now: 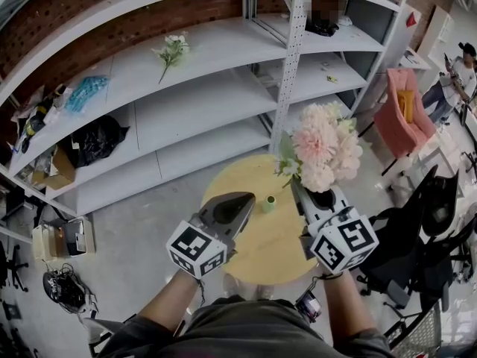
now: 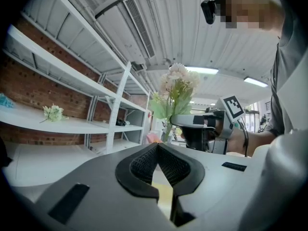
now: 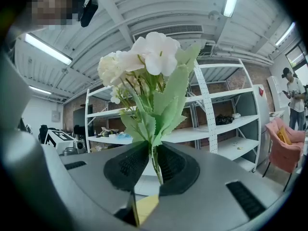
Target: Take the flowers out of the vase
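While I am steering from afar, my right hand-held gripper [image 1: 298,186] is pinching the stems of the flowers [image 1: 322,149], carrying the pink-and-white bunch upright above the round yellow worktop [image 1: 261,256]. The small green vase [image 1: 269,202] is standing on that worktop, clear of the flowers. My left hand-held gripper [image 1: 248,198] is hovering near the vase, its jaw tips pressed together on nothing.
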`<action>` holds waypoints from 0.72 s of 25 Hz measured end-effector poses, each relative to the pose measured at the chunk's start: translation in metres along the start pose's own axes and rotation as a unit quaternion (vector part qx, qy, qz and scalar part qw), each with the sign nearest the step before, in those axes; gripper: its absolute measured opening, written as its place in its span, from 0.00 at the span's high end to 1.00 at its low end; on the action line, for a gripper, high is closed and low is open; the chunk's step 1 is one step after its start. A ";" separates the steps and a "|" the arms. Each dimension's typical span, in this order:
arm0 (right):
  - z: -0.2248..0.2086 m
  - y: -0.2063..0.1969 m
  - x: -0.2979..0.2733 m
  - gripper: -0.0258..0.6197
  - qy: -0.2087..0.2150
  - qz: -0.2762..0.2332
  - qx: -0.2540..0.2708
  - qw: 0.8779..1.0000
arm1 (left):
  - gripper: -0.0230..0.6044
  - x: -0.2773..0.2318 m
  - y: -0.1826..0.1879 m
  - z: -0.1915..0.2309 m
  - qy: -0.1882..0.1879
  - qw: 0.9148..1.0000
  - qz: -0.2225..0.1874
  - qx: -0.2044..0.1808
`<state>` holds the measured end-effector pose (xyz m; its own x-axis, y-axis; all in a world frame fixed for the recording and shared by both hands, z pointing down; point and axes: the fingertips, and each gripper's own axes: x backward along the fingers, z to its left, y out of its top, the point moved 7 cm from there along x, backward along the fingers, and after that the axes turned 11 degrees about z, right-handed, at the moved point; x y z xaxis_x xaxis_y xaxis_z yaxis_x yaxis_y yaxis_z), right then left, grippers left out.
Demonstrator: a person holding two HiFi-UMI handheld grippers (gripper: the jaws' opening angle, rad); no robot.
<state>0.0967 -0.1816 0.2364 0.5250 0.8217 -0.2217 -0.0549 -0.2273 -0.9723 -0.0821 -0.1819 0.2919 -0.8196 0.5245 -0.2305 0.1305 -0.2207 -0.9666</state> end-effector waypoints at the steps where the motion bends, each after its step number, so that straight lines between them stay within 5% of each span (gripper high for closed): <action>1: 0.000 -0.001 0.000 0.87 0.000 0.001 -0.002 1.000 | 0.95 -0.001 0.000 0.000 -0.001 1.000 0.000 0.000; 18: -0.009 -0.012 -0.007 0.88 0.010 0.014 -0.016 1.000 | 0.95 -0.010 0.003 0.000 0.004 1.000 0.002 0.000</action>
<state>0.1012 -0.1894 0.2499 0.5399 0.8046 -0.2473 -0.0436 -0.2667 -0.9628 -0.0729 -0.1880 0.2909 -0.8142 0.5312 -0.2346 0.1328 -0.2230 -0.9657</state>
